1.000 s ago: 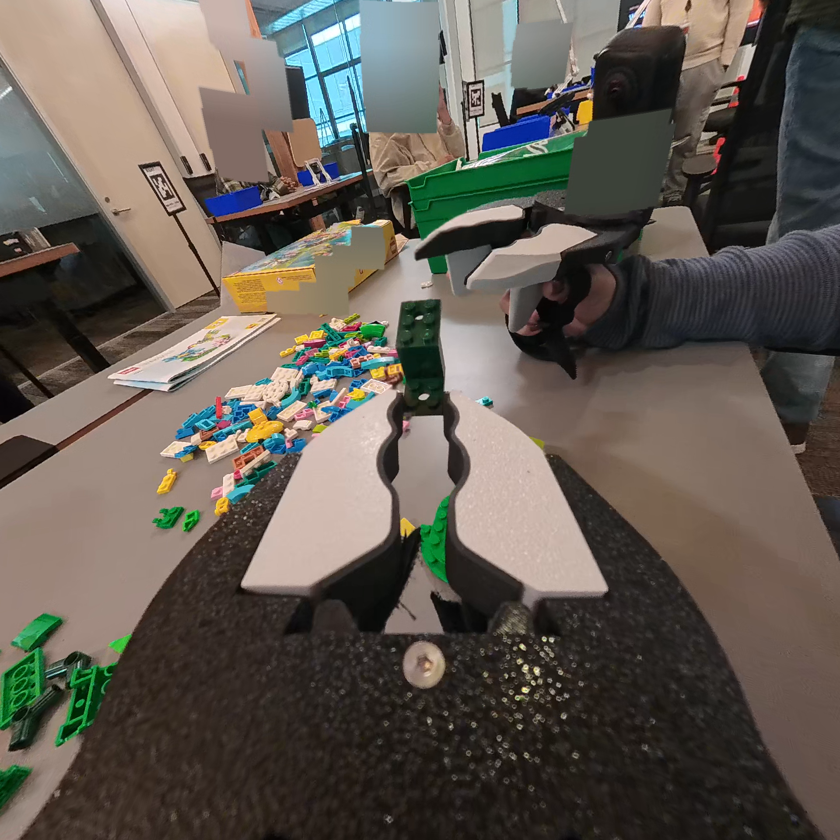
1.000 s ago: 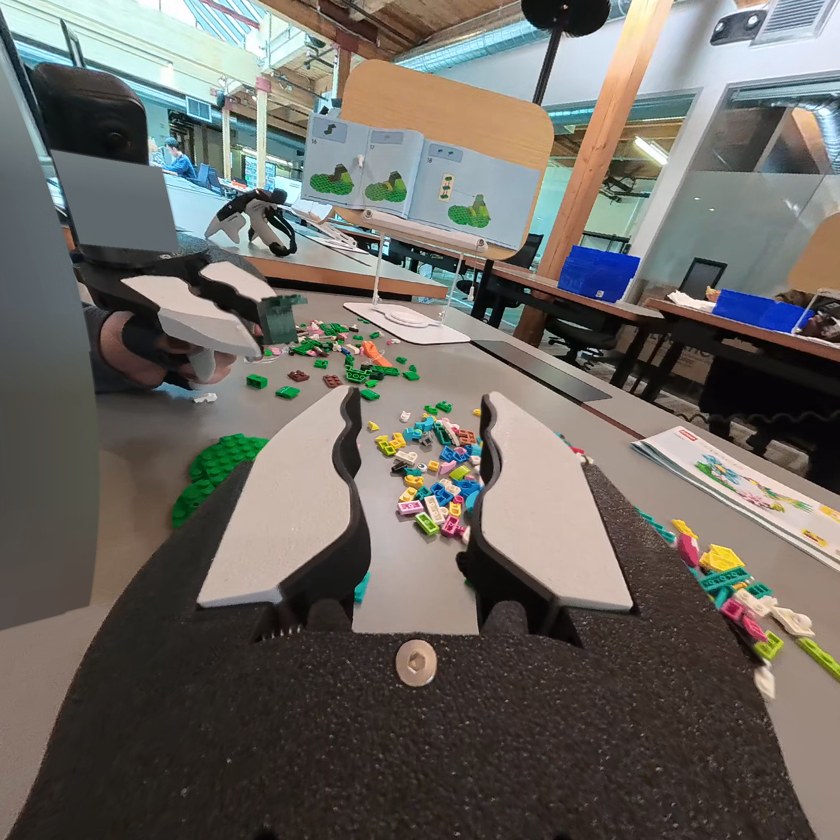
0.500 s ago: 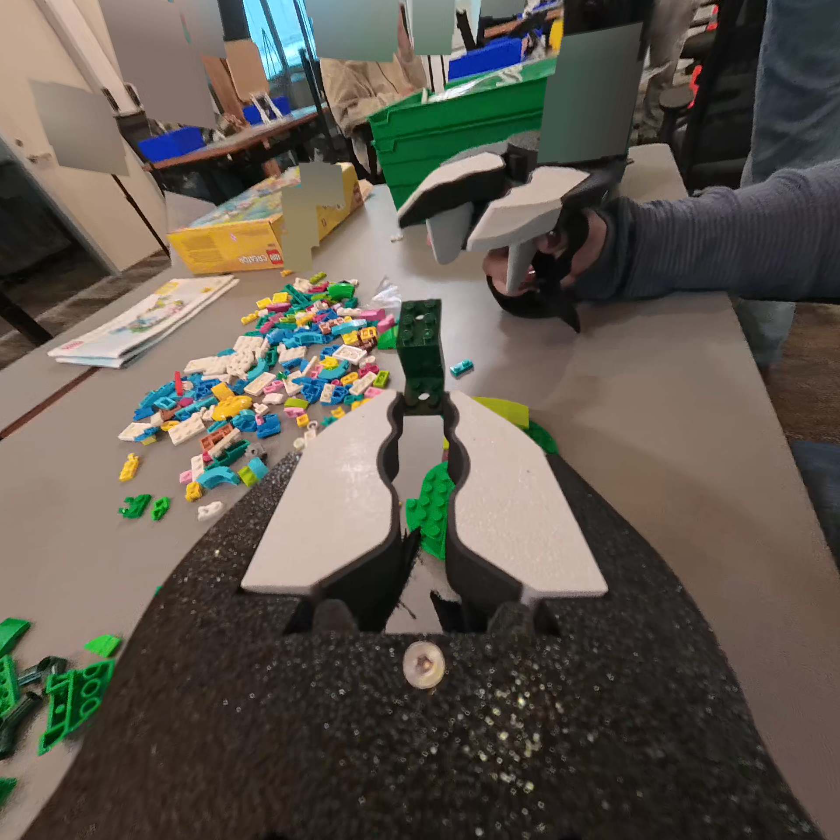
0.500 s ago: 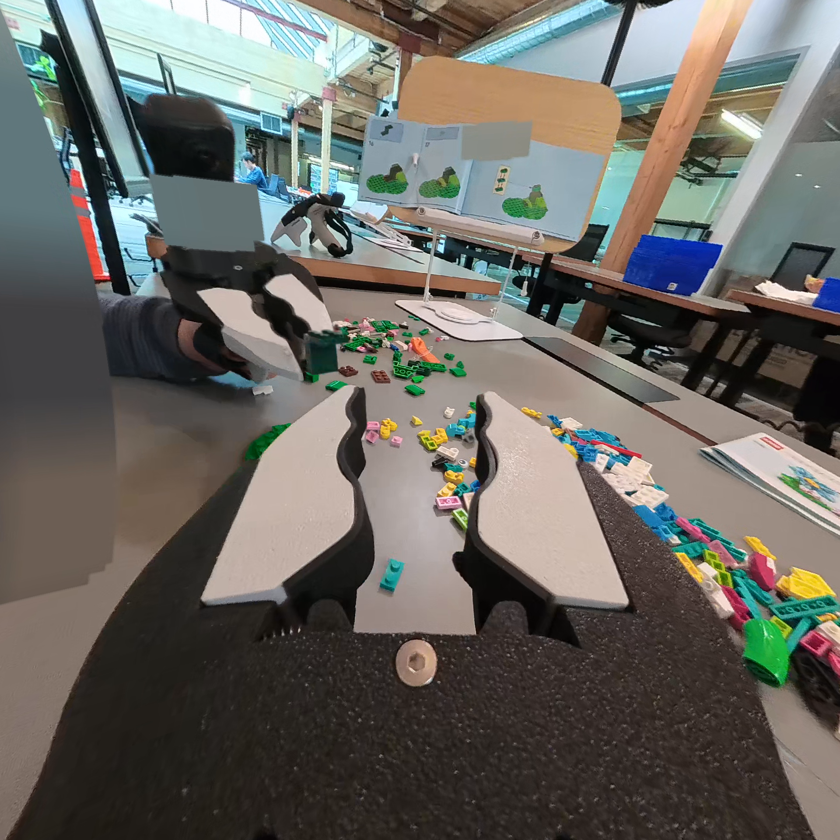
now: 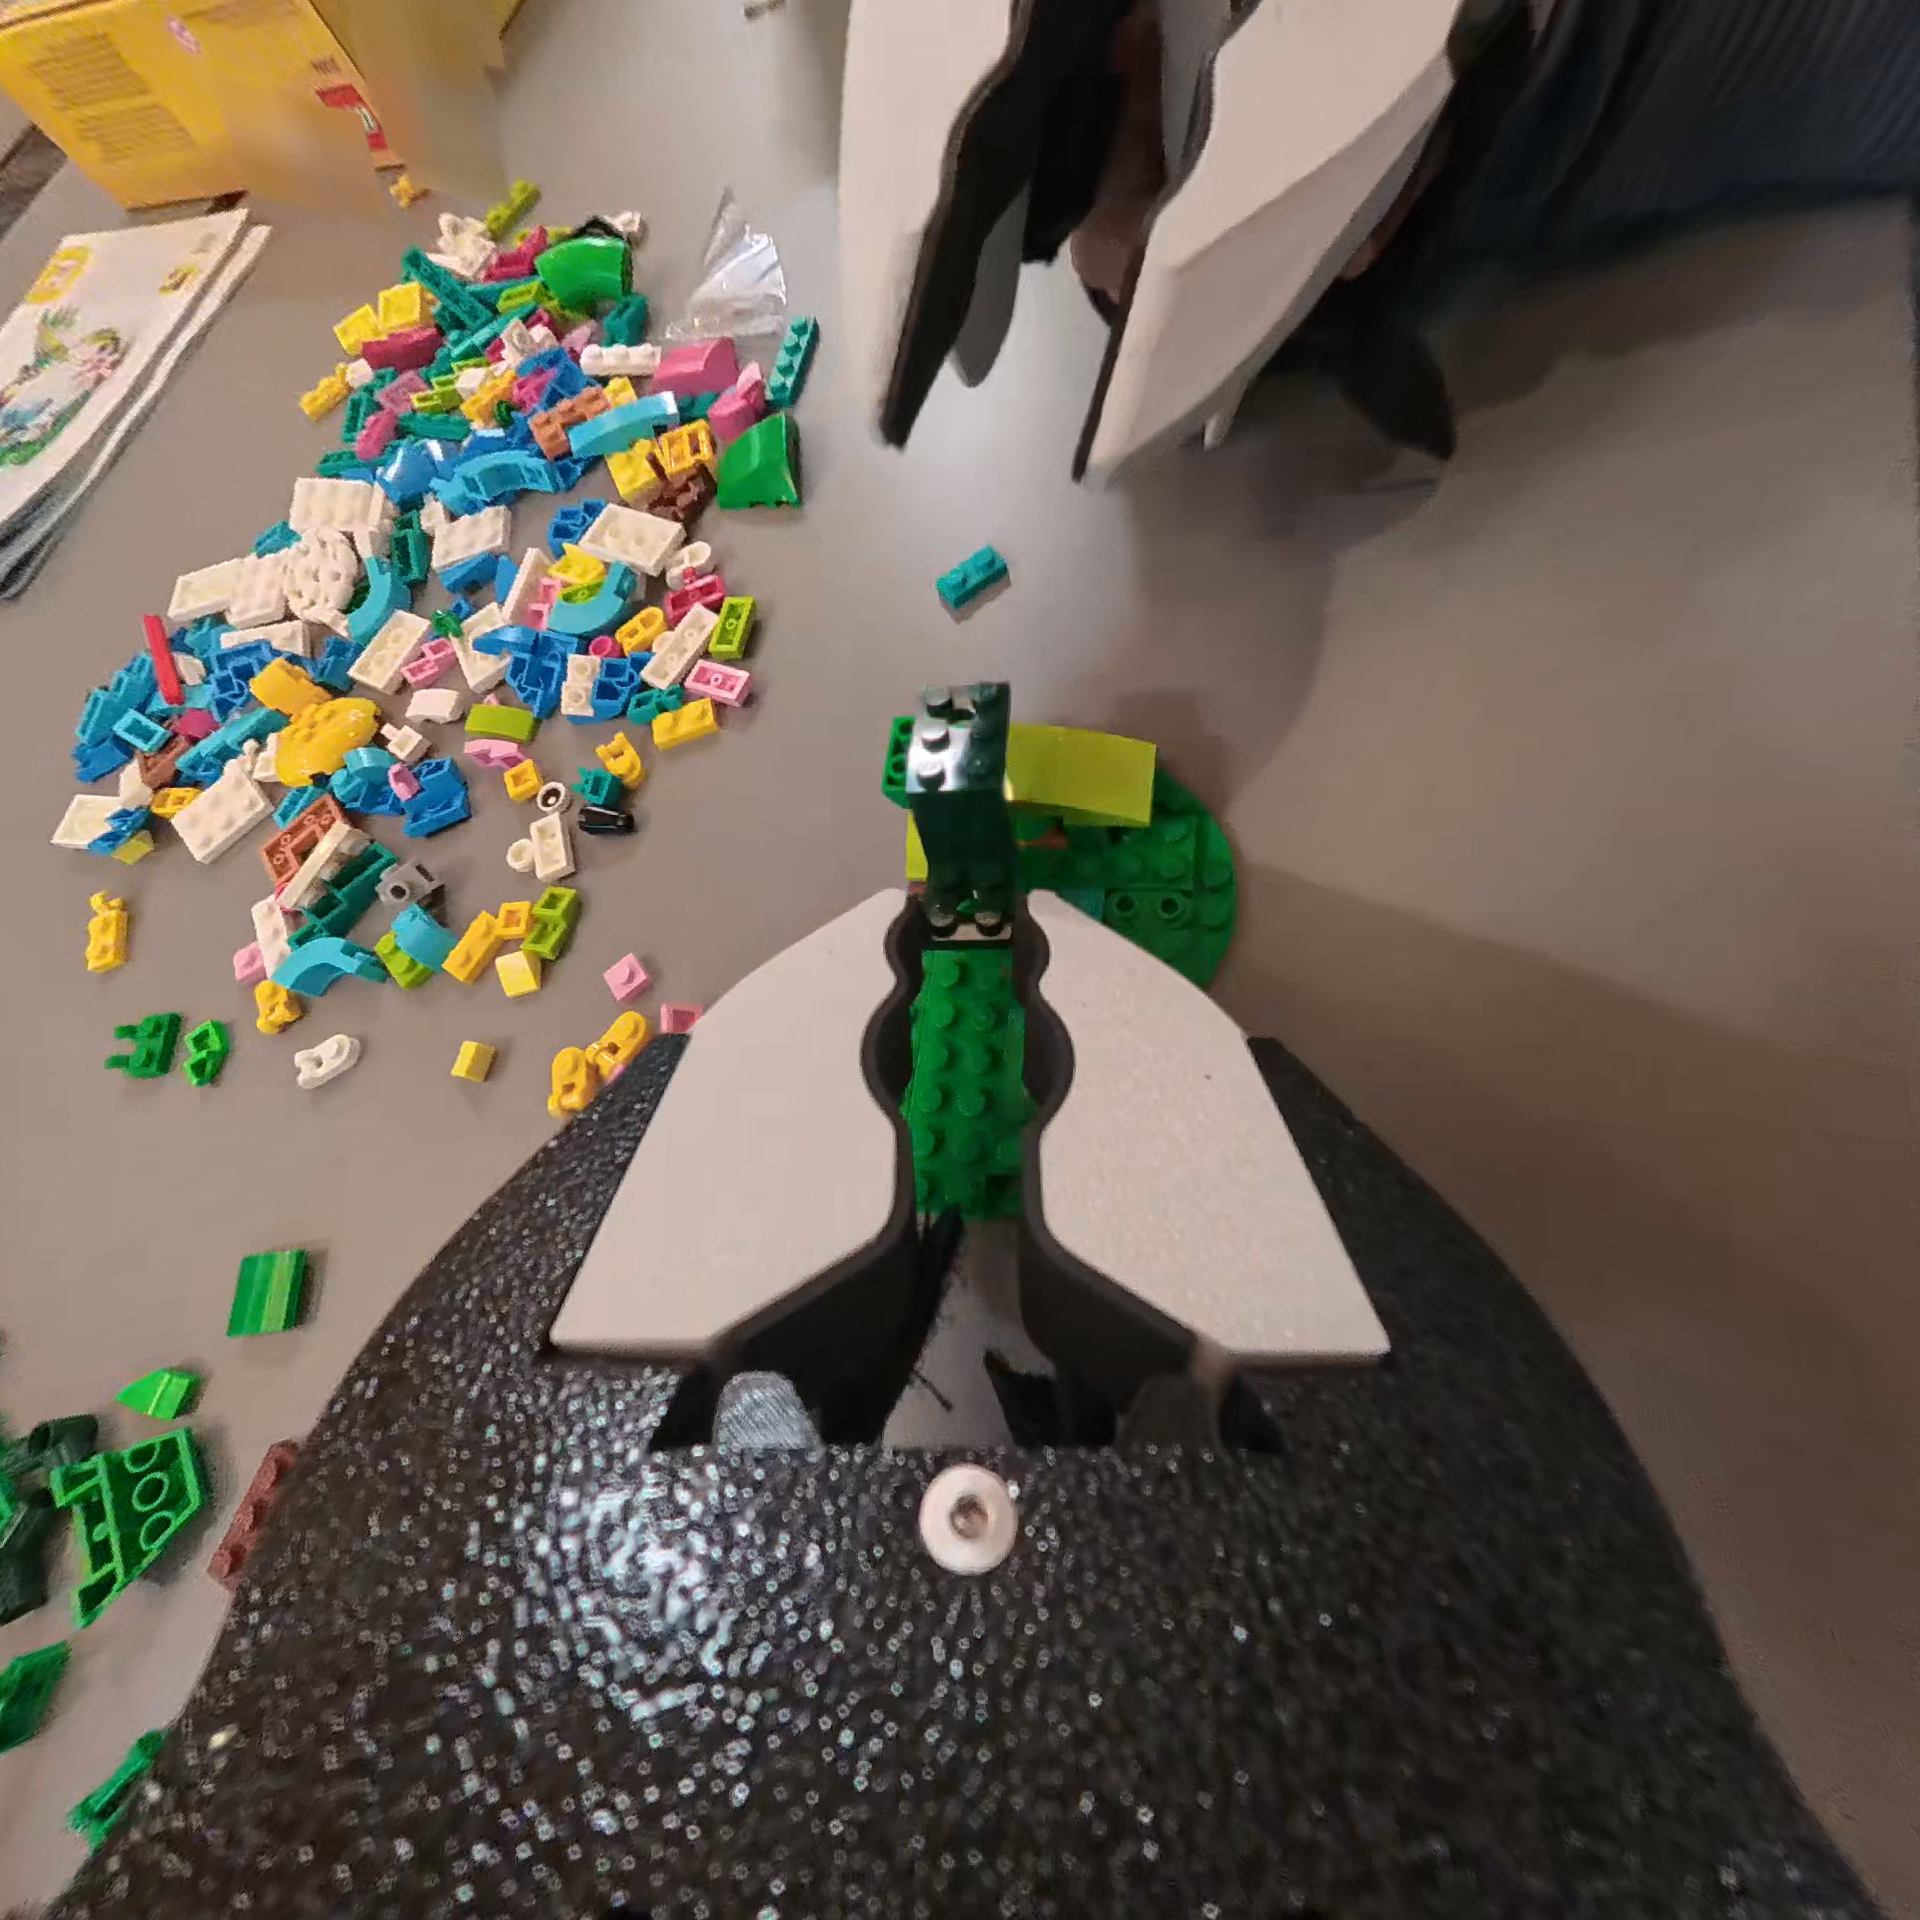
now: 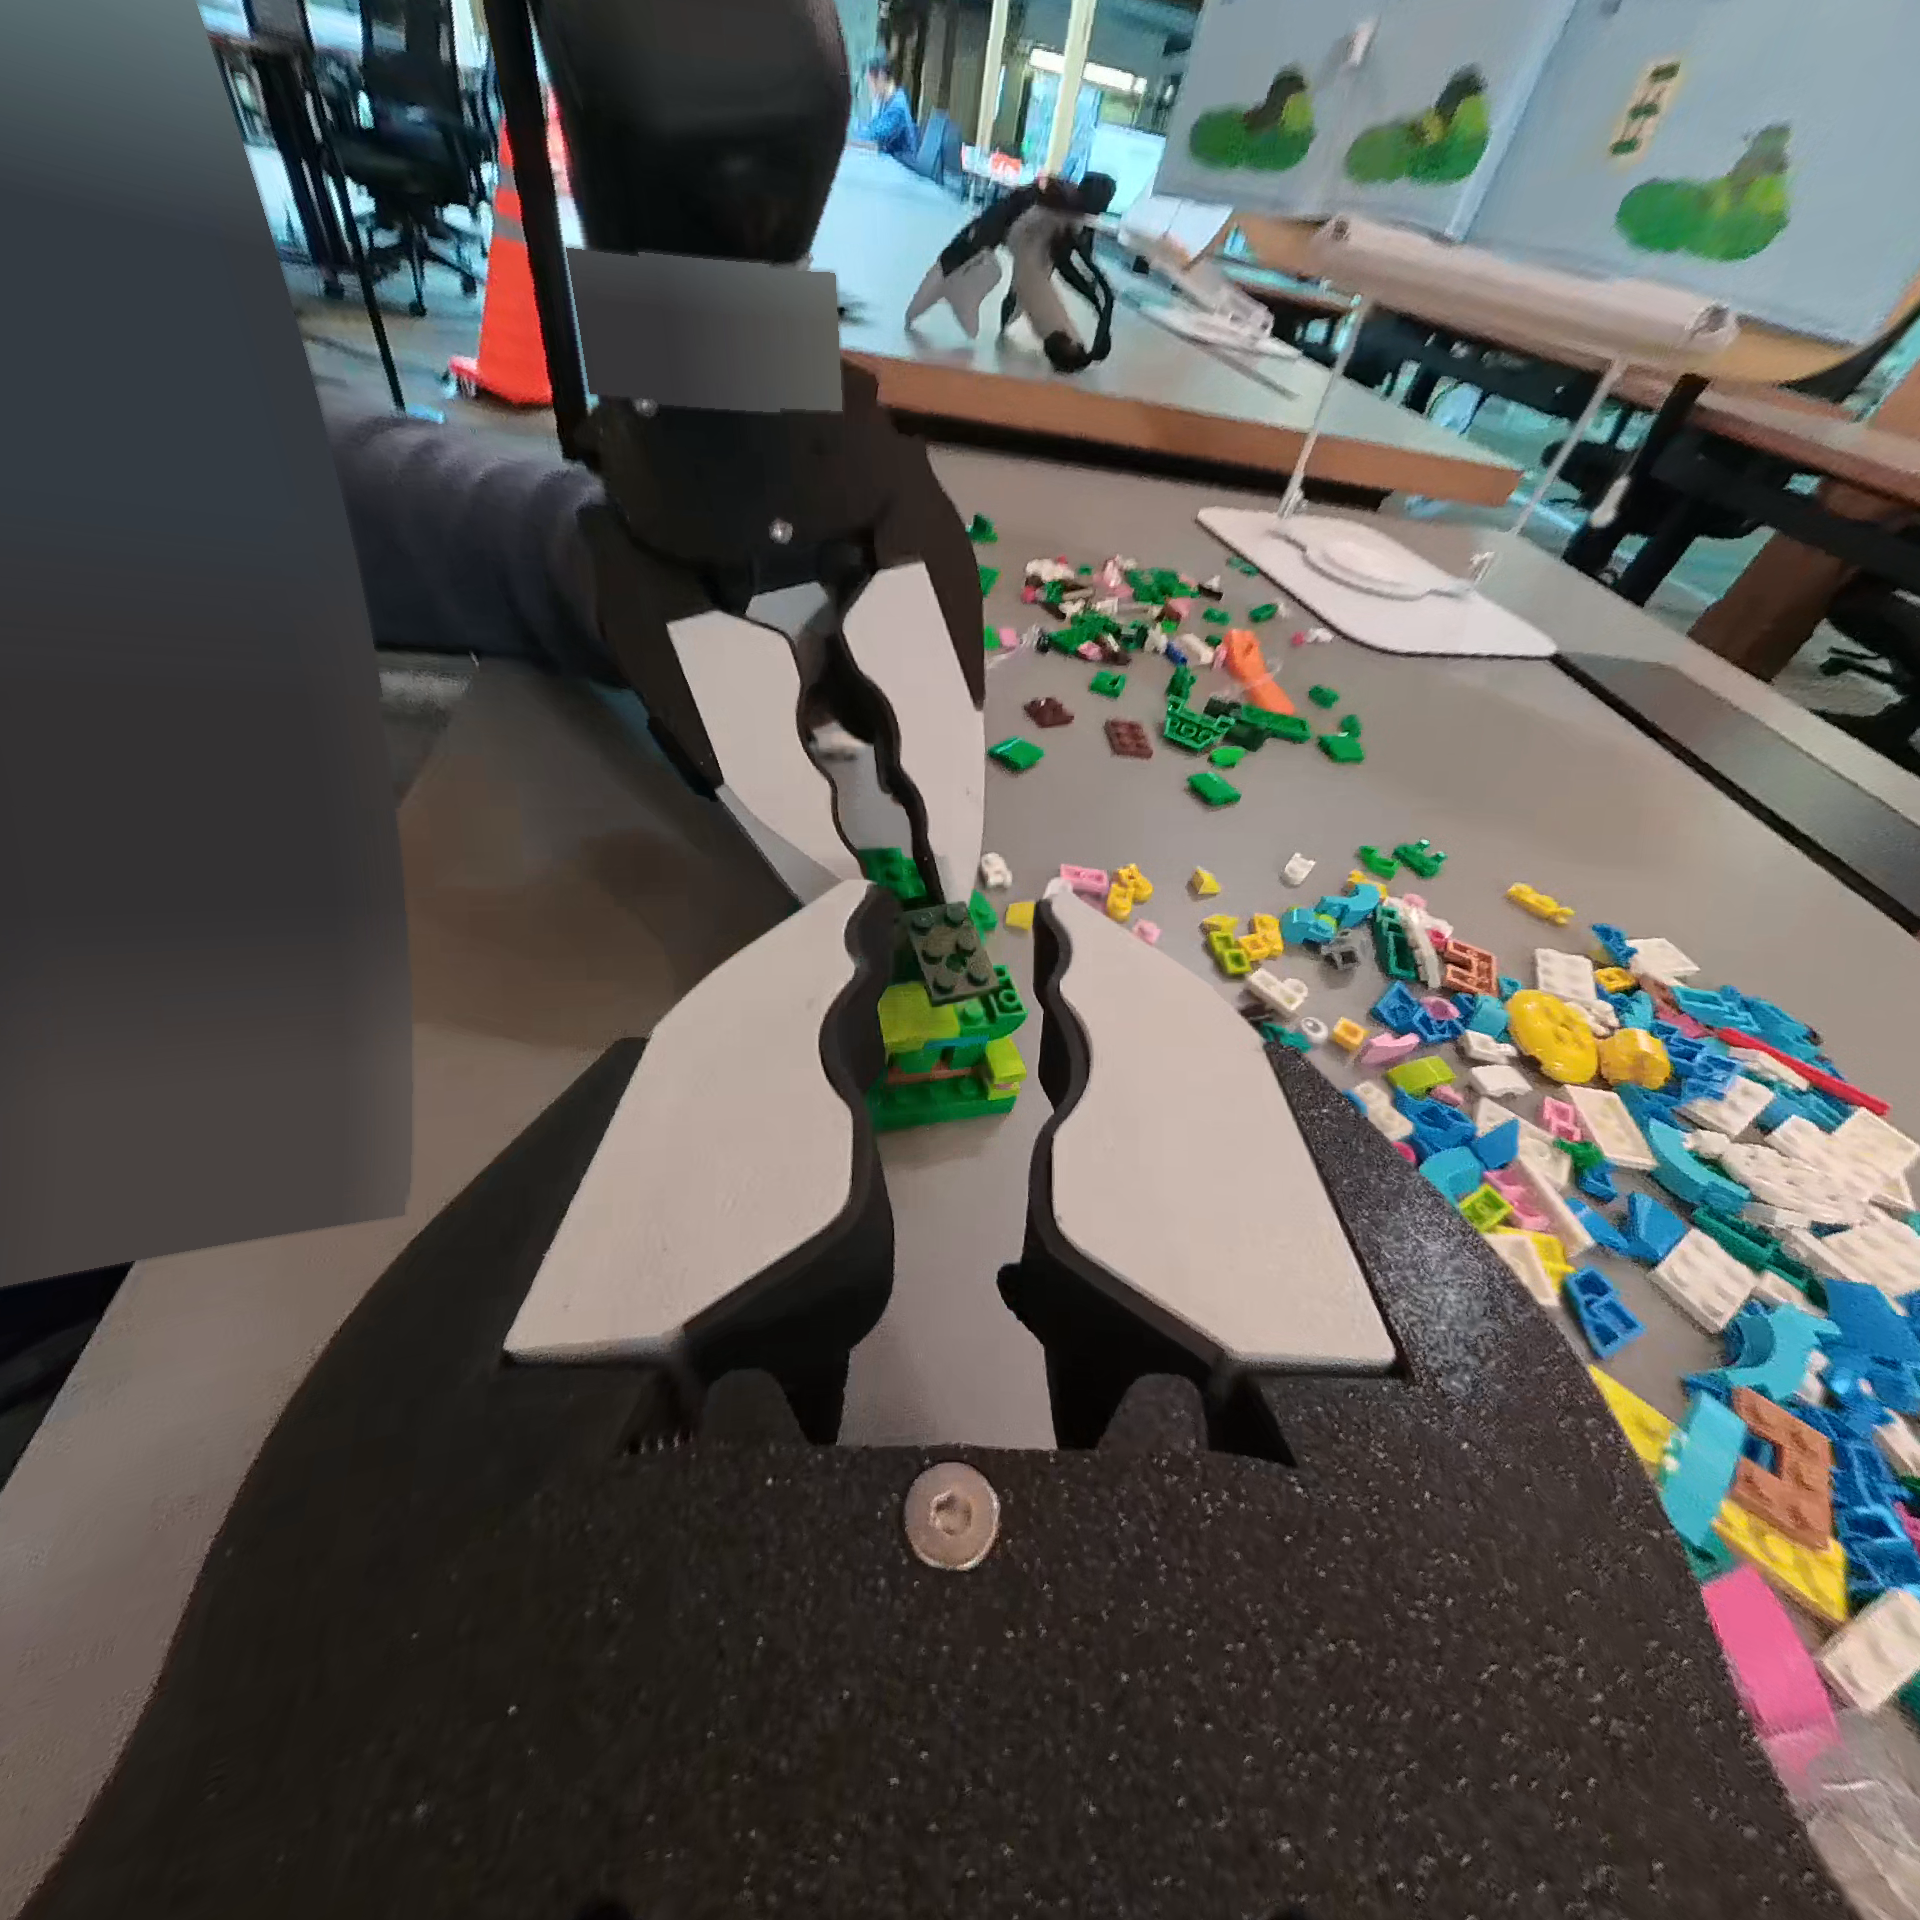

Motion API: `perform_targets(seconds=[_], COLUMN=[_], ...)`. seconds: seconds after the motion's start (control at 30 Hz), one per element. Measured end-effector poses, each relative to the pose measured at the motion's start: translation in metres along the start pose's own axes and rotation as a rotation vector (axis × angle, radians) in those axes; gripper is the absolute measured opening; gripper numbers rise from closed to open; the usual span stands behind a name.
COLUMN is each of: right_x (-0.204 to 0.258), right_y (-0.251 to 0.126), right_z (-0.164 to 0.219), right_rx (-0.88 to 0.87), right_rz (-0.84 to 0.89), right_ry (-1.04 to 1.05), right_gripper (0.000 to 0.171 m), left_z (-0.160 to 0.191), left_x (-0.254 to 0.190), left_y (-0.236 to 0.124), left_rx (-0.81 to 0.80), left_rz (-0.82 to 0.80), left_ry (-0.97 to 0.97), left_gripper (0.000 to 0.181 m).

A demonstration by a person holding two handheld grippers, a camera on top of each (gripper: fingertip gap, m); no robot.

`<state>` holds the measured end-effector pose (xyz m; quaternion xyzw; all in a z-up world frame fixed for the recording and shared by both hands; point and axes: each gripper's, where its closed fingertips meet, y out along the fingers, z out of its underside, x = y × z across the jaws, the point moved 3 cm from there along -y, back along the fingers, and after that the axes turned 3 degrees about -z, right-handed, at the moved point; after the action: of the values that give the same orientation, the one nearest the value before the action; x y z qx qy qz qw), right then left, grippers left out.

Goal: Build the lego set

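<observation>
My left gripper (image 5: 961, 914) is shut on a dark green brick (image 5: 958, 790) and holds it tilted just over a small green build (image 5: 1174, 883) with a lime slope (image 5: 1081, 774) on the grey table. In the right wrist view the same brick (image 6: 951, 951) rests on or just above the top of the build (image 6: 945, 1049), with the left gripper (image 6: 904, 852) coming down from behind. My right gripper (image 6: 951, 914) is open, one finger on each side of the build. It also shows in the left wrist view (image 5: 987, 436), close above.
A wide pile of loose coloured pieces (image 5: 468, 623) lies left of the build, and it also shows in the right wrist view (image 6: 1558, 1091). More green pieces (image 6: 1174, 675) lie farther back. A yellow box (image 5: 187, 94), a booklet (image 5: 94, 343) and an instruction stand (image 6: 1382, 582) sit at the table's edges. About 7 centimeters separates my left fingertips from my right.
Both grippers have tilted down and closed in on the green build. The left one brought the dark green brick down onto its top. The right one moved to straddle the build.
</observation>
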<state>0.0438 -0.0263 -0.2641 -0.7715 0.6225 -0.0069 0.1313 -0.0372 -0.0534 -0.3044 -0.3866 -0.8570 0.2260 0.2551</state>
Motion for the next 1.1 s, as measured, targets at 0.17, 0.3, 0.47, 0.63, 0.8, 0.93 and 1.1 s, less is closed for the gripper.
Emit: perform_targets(seconds=[0.17,0.3,0.47,0.63,0.8,0.93,1.1], right_x=[0.004,0.005,0.006,0.004,0.004,0.004,0.002], right_y=[0.008,0.013,0.018,0.018,0.018,0.018,0.015], right_z=[0.007,0.013,0.019,0.019,0.019,0.019,0.016], right_rx=[0.086,0.151,0.215,0.213,0.215,0.215,0.183], right_rz=[-0.017,-0.016,-0.009,-0.011,-0.011,-0.014,-0.018], right_ry=[-0.028,-0.044,-0.066,-0.050,-0.045,-0.041,-0.020], right_gripper=[0.025,0.030,0.034,0.034,0.034,0.034,0.034], left_z=[0.003,0.005,0.004,0.004,0.003,0.003,0.005], left_x=[-0.002,-0.001,-0.001,-0.001,0.000,-0.004,0.000], left_y=[0.002,0.004,0.005,0.005,0.004,0.005,-0.001], left_rx=[0.028,0.041,0.044,0.050,0.057,0.057,0.089], left_rz=[0.014,0.001,-0.010,-0.015,-0.013,0.036,0.023], left_ry=[-0.006,0.001,-0.003,-0.012,-0.024,-0.054,-0.014], left_gripper=[0.016,0.016,0.016,0.016,0.029,0.035,0.039])
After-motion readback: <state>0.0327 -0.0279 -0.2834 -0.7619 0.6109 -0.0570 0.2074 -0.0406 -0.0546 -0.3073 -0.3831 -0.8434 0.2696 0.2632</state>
